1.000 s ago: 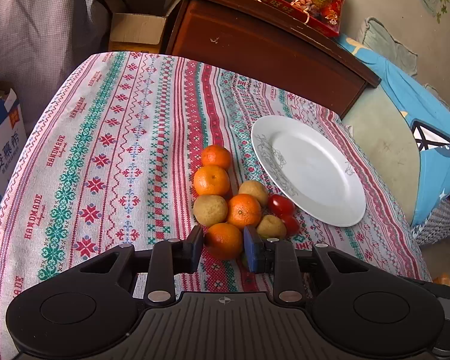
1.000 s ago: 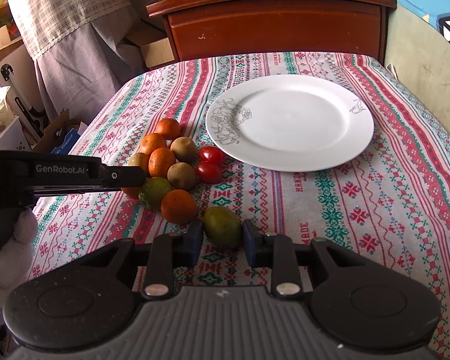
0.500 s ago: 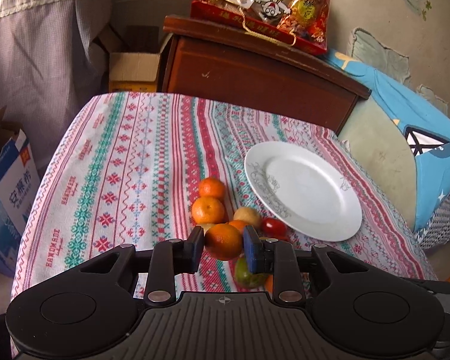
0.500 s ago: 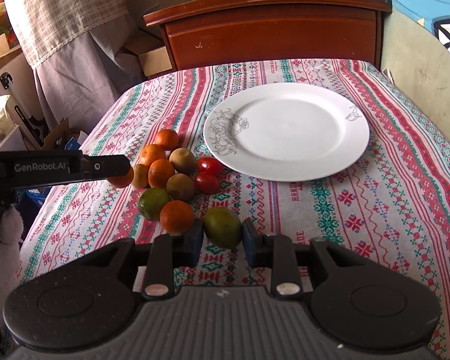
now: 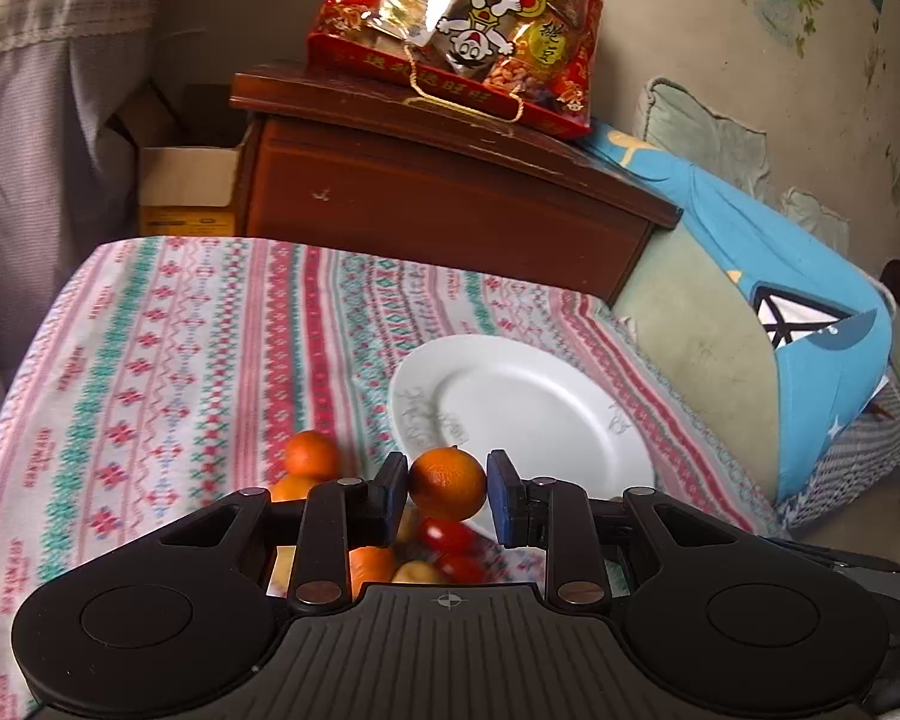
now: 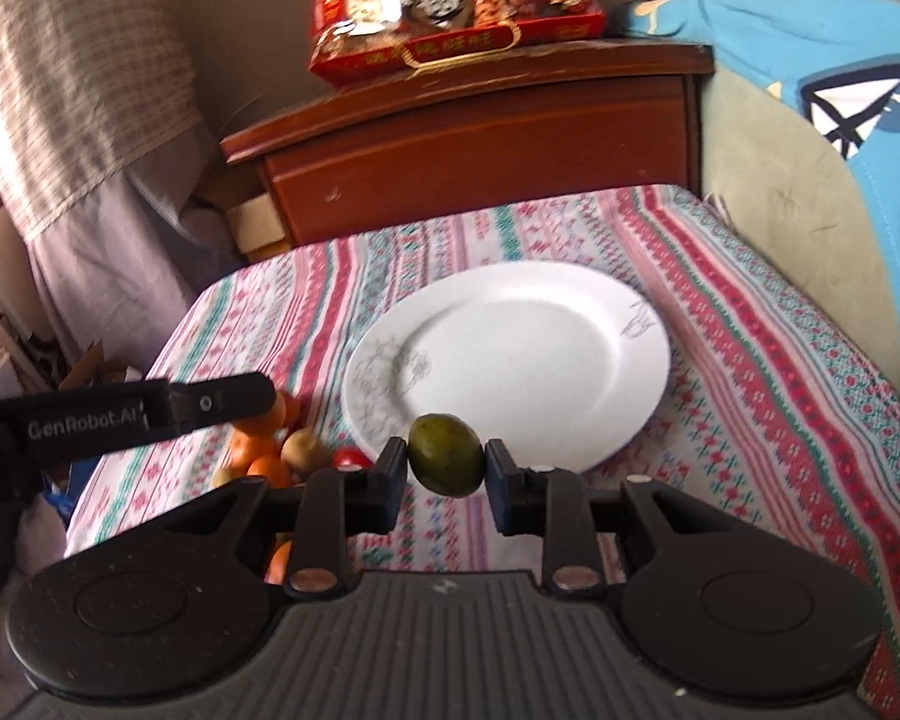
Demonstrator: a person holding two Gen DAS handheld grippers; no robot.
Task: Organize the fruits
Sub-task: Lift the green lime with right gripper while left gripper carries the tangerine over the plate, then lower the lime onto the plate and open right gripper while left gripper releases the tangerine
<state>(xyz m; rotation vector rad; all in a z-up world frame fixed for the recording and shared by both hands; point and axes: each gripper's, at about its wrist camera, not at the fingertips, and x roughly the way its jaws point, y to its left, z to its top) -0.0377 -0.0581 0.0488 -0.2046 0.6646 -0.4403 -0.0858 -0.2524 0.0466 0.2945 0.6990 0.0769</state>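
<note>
The left tongs [image 5: 447, 483] are clamped on an orange mandarin [image 5: 447, 482], with one pad pressing on each side of it. The mandarin is lifted off the cloth and, in the left wrist view, it sits in front of the near edge of the white plate [image 5: 546, 402]. Below it, on the striped tablecloth [image 5: 168, 372] of the table, the other fruits lie in a group: more mandarins [image 5: 311, 453], small red tomatoes [image 5: 444, 534] and a pale brown fruit [image 5: 417, 571], all just beside the plate.

The right tongs [image 6: 445, 463] are clamped on a dark green fruit [image 6: 445, 463], which is also held above the cloth, in front of the plate's near rim [image 6: 606, 450]. In the right wrist view, the left tongs come in from the left side as a black bar [image 6: 120, 420], over the fruit group [image 6: 270, 450]. The plate carries no fruit.

Behind the table stands a brown wooden cabinet [image 5: 450, 198], and a red snack bag [image 5: 462, 30] lies on top of it.
</note>
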